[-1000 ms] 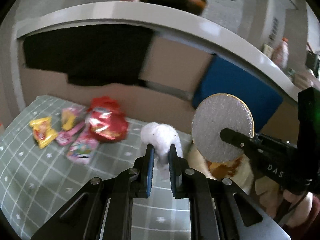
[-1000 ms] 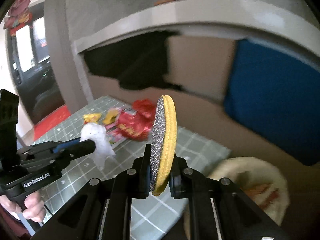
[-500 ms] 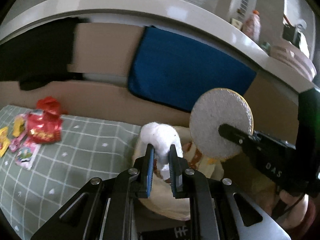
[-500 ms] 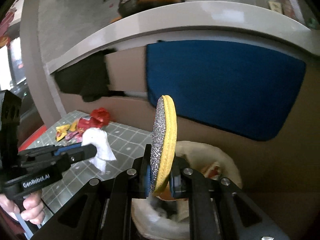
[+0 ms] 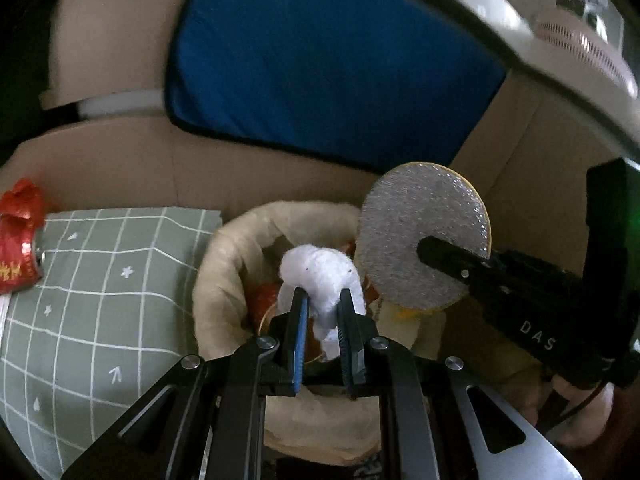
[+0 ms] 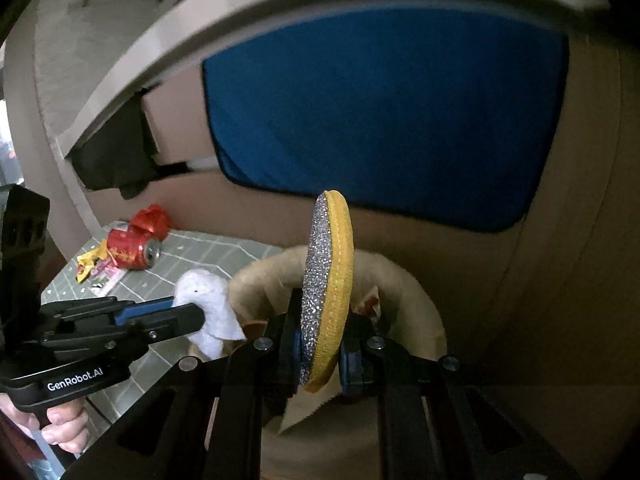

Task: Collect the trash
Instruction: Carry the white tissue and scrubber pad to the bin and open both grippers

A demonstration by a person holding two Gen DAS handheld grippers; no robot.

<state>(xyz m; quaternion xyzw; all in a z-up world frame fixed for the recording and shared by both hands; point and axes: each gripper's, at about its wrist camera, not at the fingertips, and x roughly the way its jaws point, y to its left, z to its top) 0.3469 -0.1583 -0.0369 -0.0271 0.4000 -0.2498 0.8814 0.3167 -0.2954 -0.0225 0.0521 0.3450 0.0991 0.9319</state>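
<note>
My left gripper point(image 5: 323, 312) is shut on a crumpled white tissue point(image 5: 320, 272) and holds it above the open mouth of a beige-lined trash bin point(image 5: 224, 264) beside the table. My right gripper point(image 6: 322, 340) is shut on a round scouring pad point(image 6: 326, 280), grey glitter on one face and yellow on the other, held on edge over the same trash bin point(image 6: 416, 300). In the left wrist view the scouring pad point(image 5: 420, 232) hangs right of the tissue. In the right wrist view the tissue point(image 6: 208, 304) sits left of the pad. Wrappers lie inside the bin.
A green checked tablecloth point(image 5: 100, 280) covers the table to the left. On it lie a red can point(image 6: 134, 250) and several snack wrappers point(image 6: 94, 264). A blue cloth point(image 6: 380, 112) hangs on the cardboard wall behind the bin, under a white counter edge point(image 5: 560, 60).
Both grippers swung right and down from over the table to above the trash bin, still gripping the tissue and the pad. The wrappers slid off to the left of the views.
</note>
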